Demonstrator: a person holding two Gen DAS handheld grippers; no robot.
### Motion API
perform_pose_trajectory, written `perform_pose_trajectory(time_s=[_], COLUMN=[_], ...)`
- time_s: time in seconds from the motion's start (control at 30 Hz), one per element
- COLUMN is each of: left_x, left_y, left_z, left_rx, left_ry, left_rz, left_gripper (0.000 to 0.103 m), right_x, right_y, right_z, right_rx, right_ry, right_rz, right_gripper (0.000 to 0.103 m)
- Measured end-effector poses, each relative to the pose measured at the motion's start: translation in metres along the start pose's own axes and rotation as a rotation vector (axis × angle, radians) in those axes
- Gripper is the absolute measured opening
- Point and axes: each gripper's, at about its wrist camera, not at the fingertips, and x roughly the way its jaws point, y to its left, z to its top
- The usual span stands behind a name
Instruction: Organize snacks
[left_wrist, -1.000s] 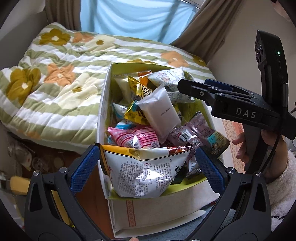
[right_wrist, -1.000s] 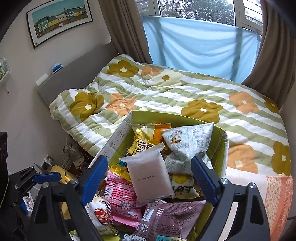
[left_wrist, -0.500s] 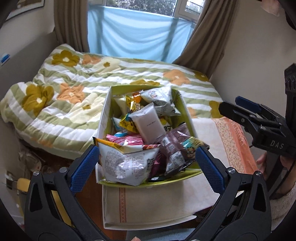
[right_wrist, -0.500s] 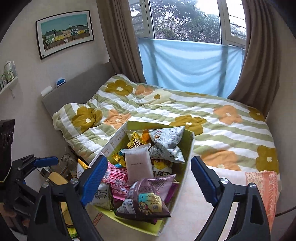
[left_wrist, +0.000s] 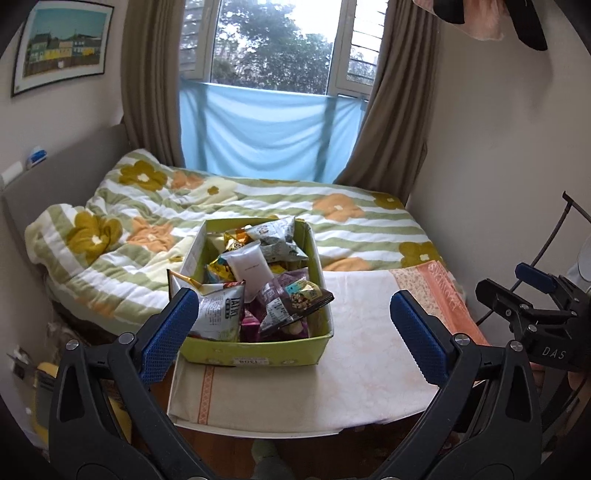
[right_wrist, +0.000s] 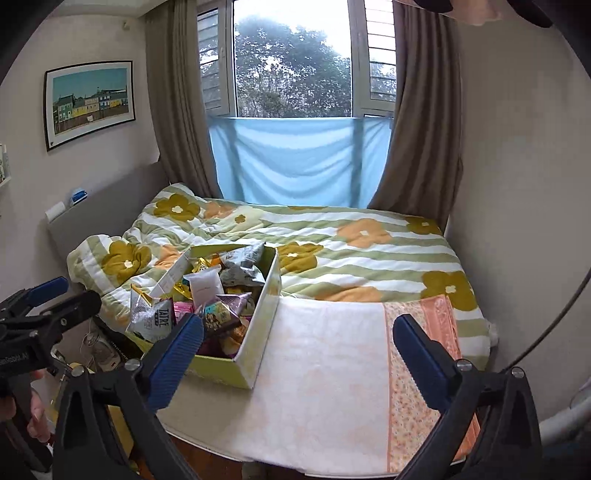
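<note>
A yellow-green cardboard box (left_wrist: 258, 350) heaped with snack packets stands on the cloth-covered table (left_wrist: 369, 350), at its left side. On top lie a white crisp bag (left_wrist: 221, 314), a plain white pouch (left_wrist: 247, 266) and a purple packet (left_wrist: 295, 295). My left gripper (left_wrist: 293, 314) hangs open, back from the box and above it, holding nothing. My right gripper (right_wrist: 298, 328) is held off to the right of the box (right_wrist: 258, 332); its jaws are opening with nothing between them. Each gripper also shows at the edge of the other's view.
A bed with a flowered, striped quilt (left_wrist: 147, 229) lies behind the table, under a window with brown curtains. Walls close in on the right and left. Clutter and a yellow object (left_wrist: 44, 387) sit on the floor at the left. White cloth (right_wrist: 332, 369) is bare right of the box.
Both grippers have drawn back and up from the box, so the whole table and room now show. The right gripper's jaws stand a little wider. The snacks lie as before.
</note>
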Motion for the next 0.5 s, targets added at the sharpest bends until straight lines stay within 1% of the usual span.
perform_pose_trajectory(time_s=[0.2,0.33,0.5], left_x=[-0.02,-0.024,-0.031], left_y=[-0.019,-0.024,-0.026], left_z=[-0.025,-0.036,-0.04], left_rx=[0.04,0.035,0.034], left_ry=[-0.008,0.005,0.005], left_rz=[0.041,0.032,0.04], left_gripper=[0.103,0.103,0.103], right_x=[-0.024,-0.033,-0.037], right_y=[-0.002,-0.005,-0.008], right_z=[-0.022,-0.029,-0.033], right_rx=[0.001,0.007,0.014], right_ry=[-0.036,-0.041,-0.035], right_rz=[-0.076,-0.084,-0.085], right_gripper=[0.102,0.102,0.102])
